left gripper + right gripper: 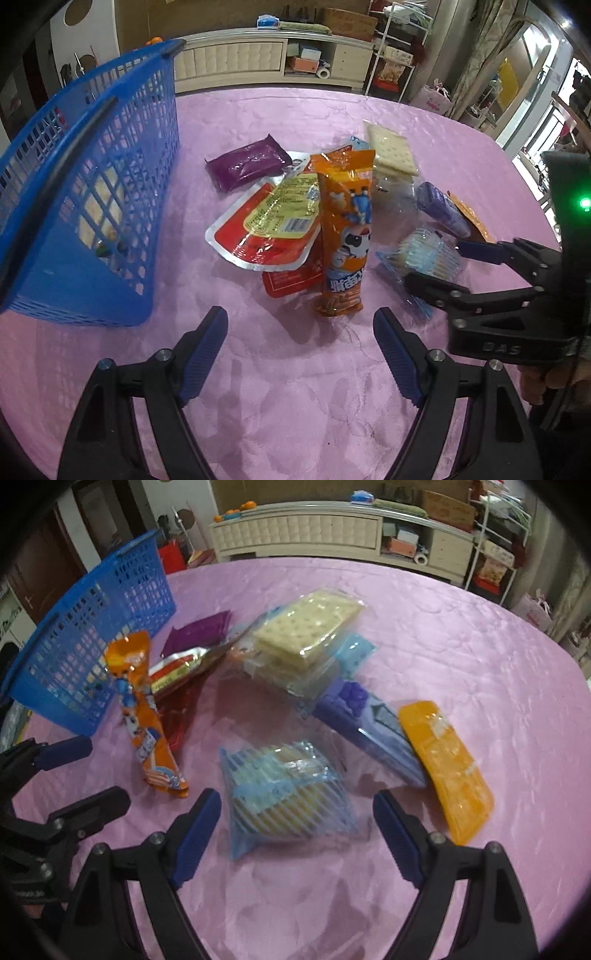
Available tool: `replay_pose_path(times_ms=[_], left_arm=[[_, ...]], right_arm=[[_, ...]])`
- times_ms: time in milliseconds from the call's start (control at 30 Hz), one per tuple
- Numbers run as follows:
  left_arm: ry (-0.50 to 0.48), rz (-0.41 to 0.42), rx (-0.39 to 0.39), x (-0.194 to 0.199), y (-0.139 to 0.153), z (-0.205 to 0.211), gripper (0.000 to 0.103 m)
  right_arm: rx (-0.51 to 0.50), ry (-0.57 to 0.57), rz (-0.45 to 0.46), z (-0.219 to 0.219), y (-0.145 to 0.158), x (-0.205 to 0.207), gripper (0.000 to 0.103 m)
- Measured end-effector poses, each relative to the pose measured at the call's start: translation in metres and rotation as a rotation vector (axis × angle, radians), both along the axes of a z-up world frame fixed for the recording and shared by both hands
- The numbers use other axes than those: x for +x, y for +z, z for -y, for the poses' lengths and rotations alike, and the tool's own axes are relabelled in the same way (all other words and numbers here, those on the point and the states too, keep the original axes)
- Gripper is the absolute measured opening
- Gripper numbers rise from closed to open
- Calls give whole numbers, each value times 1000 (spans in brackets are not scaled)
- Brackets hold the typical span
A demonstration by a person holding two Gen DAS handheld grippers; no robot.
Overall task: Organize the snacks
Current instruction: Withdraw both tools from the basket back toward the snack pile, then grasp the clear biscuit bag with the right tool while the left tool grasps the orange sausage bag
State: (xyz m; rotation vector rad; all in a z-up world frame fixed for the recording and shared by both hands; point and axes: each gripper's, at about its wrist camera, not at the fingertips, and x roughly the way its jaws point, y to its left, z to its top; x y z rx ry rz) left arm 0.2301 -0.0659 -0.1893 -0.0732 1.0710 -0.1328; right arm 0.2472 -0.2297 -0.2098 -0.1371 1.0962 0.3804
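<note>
- We see the pink tablecloth (295, 387) covering the whole table, with the snacks heaped near its middle.
- The blue basket (110, 206) stands at the left of the pile, just apart from it; something pale shows through its mesh, but we cannot tell what.
- Our left gripper (301, 354) hangs with its jaws wide and nothing between them, just on the near side of the orange sausage pack (345, 236), which leans on the red-and-silver pouch (266, 225).
- Our right gripper (297, 827) is also spread wide, empty, its fingers on either side of the blue-striped cracker packet (284, 794), not pressing it.
- The clear cracker pack (310, 627) lies on top of the heap at the far side.
- The violet packet (369, 723) rests touching the orange packet (447, 768) at the right.
- The dark purple pack (247, 166) lies flat at the far left, nearest the basket.
</note>
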Motion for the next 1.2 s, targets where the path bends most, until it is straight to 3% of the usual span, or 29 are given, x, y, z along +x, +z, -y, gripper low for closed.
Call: replay_pose_path(times_ms=[200, 300, 333, 367, 500, 667, 867, 1200], left_arm=[[7, 2, 13, -3, 0, 0, 79], [7, 5, 13, -3, 3, 2, 79], [5, 8, 17, -2, 3, 3, 79], [4, 10, 22, -3, 4, 5, 79], [8, 24, 26, -6, 10, 8, 79], [43, 19, 1, -6, 13, 7, 79], [78, 12, -6, 0, 14, 18, 79], [105, 1, 94, 26, 3, 40, 78]], right_arm=[[-26, 26, 32, -6, -5, -1, 83], [-30, 41, 58, -6, -3, -4, 72], [-17, 49, 67, -8, -1, -4, 62], [-9, 53, 73, -7, 0, -6, 61], [-19, 40, 87, -3, 3, -11, 60], [44, -32, 72, 15, 18, -18, 60], [0, -46, 157, 22, 37, -27, 60], [45, -99, 120, 38, 34, -14, 61]])
